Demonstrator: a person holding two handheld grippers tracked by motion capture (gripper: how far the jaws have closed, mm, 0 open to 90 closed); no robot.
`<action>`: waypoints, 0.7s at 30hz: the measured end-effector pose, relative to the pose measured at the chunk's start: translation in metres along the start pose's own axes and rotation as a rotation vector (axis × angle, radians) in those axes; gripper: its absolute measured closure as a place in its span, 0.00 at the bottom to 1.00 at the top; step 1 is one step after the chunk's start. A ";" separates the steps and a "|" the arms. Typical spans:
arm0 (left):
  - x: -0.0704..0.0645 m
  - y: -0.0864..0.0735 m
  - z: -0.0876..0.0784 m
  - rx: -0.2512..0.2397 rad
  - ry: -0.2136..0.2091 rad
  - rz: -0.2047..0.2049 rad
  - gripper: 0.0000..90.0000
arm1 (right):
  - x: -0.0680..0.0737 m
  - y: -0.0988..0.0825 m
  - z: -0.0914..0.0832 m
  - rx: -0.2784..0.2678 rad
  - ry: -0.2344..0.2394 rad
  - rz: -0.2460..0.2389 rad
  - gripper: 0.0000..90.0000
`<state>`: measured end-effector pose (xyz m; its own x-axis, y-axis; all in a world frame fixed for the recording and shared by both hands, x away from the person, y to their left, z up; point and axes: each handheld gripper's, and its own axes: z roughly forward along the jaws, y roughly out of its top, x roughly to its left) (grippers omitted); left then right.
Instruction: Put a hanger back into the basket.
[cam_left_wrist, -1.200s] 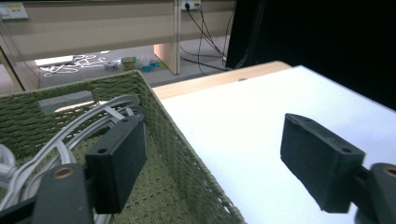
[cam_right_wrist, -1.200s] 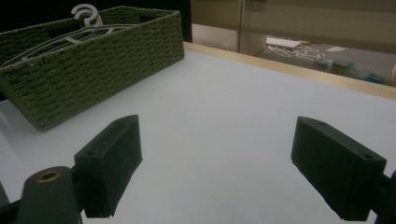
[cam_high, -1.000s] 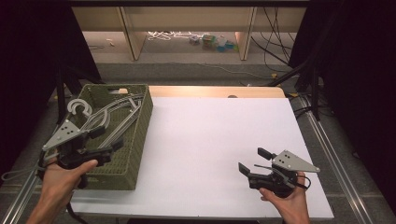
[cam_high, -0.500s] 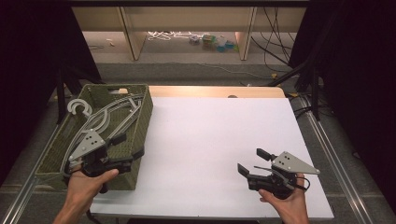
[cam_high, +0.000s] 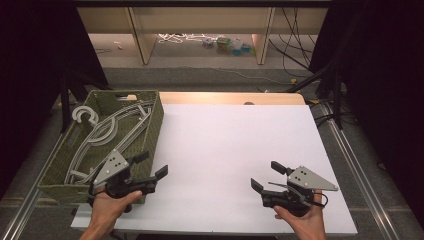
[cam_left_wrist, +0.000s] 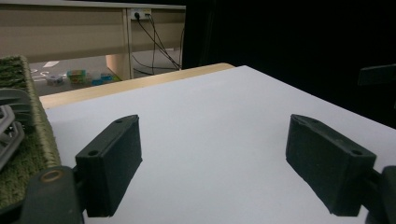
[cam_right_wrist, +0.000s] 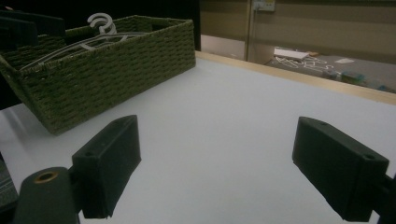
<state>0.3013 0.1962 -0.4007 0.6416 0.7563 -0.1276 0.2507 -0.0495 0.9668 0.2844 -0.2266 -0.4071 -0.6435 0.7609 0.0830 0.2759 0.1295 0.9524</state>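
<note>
A green woven basket (cam_high: 156, 119) stands at the table's left side with several grey plastic hangers (cam_high: 105, 134) lying in it. My left gripper (cam_high: 152, 164) hovers at the basket's near right corner, open and empty, pointing out over the white table top (cam_high: 225, 145). In the left gripper view its gripper (cam_left_wrist: 219, 161) spans bare white surface, with the basket (cam_left_wrist: 32, 144) and hangers (cam_left_wrist: 9, 126) at the left edge. My right gripper (cam_high: 265, 174) rests near the front right, open and empty. The right gripper view has its gripper (cam_right_wrist: 217, 163) facing the basket (cam_right_wrist: 116, 65) and hangers (cam_right_wrist: 100, 23).
A wooden strip (cam_high: 225, 98) borders the table's far edge. Beyond it lies floor with shelving legs, white cables and small toys (cam_high: 225, 44). Metal rails (cam_high: 350, 155) and black cables run along the table's right side.
My left gripper has moved right and forward, from over the basket's near left part to its near right corner beside the white surface. The right gripper has hardly moved.
</note>
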 end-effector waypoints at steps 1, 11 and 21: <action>-0.001 -0.002 0.001 -0.003 -0.002 0.004 0.20 | 0.001 0.000 -0.001 0.022 -0.005 -0.004 0.18; -0.015 -0.024 0.006 0.016 -0.028 0.061 0.19 | 0.005 -0.013 0.001 0.009 -0.003 0.000 0.18; -0.013 -0.026 0.008 0.005 -0.027 0.051 0.19 | 0.001 -0.019 -0.003 -0.016 -0.017 0.011 0.18</action>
<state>0.2921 0.1826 -0.4261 0.6732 0.7347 -0.0844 0.2208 -0.0907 0.9711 0.2760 -0.2299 -0.4243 -0.6282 0.7729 0.0891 0.2713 0.1103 0.9561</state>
